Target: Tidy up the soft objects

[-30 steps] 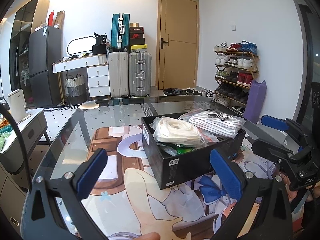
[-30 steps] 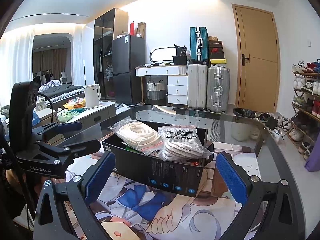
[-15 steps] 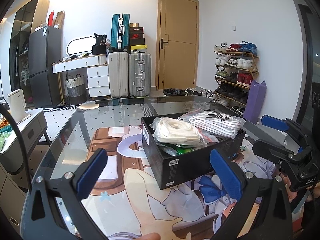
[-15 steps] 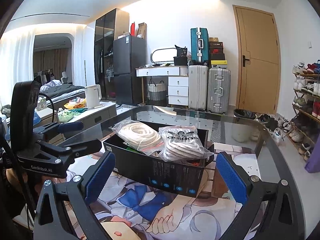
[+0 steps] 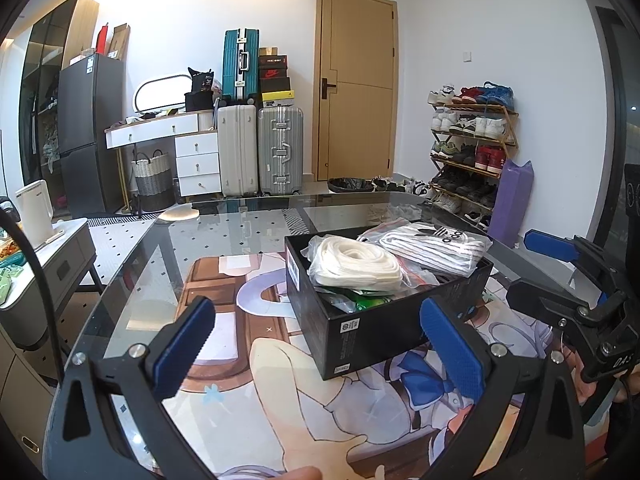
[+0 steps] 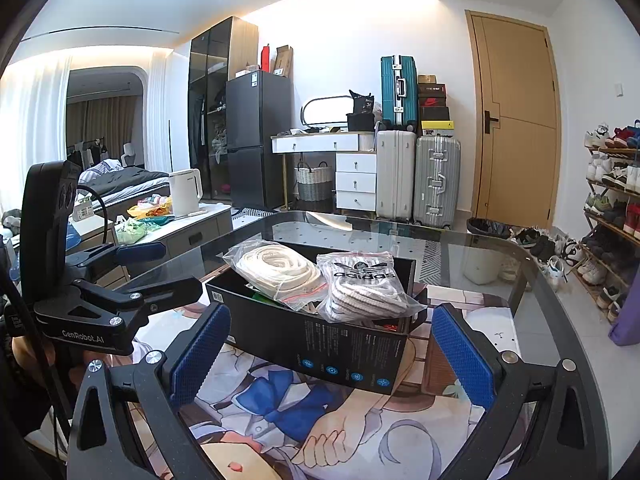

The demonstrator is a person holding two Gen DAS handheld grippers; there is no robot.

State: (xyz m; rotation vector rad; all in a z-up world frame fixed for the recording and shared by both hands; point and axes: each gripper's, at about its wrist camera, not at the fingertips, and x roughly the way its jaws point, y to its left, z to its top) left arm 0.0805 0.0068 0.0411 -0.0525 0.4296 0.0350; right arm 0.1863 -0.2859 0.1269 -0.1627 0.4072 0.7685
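A black shoe box [image 5: 384, 320] [image 6: 320, 344] stands on the glass table, filled above its rim. On top lie a clear bag of white cord [image 5: 356, 264] [image 6: 280, 268] and a bagged white striped Adidas garment [image 5: 432, 244] [image 6: 364, 288]; green packets [image 5: 360, 302] show underneath. My left gripper [image 5: 320, 348] hovers open in front of the box, nothing between its blue pads. My right gripper [image 6: 328, 360] is open too, facing the box's long side. Each gripper appears in the other's view: the right one [image 5: 568, 276], the left one [image 6: 136, 272].
The glass table [image 5: 224, 240] carries a printed cartoon mat [image 5: 280, 392]. A low white cabinet with a kettle [image 5: 34, 216] sits to the left. Suitcases [image 5: 260, 148], a door and a shoe rack [image 5: 468, 152] line the far walls.
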